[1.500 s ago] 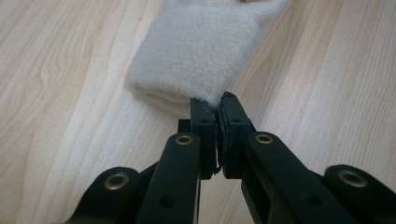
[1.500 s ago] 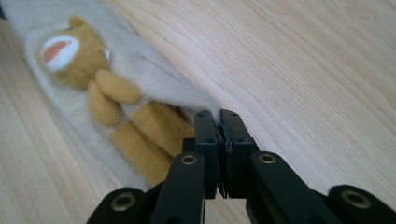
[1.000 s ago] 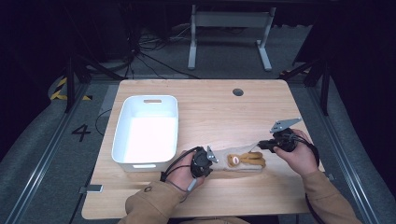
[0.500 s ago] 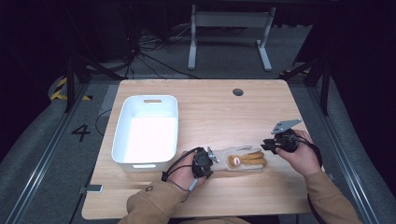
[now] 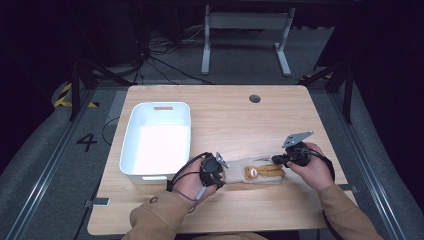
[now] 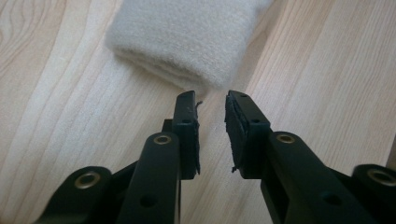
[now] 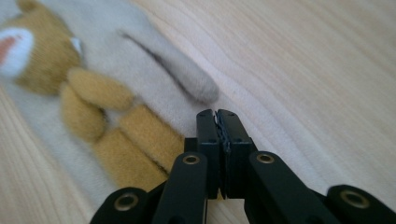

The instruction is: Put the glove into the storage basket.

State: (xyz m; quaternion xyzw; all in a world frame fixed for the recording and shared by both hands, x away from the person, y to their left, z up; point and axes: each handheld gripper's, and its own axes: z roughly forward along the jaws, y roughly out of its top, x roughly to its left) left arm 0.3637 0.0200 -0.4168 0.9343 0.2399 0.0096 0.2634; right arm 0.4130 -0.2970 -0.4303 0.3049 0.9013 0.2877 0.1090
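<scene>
At the sock [image 5: 250, 173], left hand-held gripper [image 6: 212, 100] has just been opening.

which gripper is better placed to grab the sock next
Left. Its left gripper has been opening, jaws apart and aimed at the sock cuff just ahead. The right gripper is shut at the toe end.

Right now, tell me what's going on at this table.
A person works a fleece sock with a bear on it, flat on the wooden table beside a white bin. The left gripper has just been opening at the cuff, nothing between its jaws. The right gripper is shut at the toe end.
</scene>
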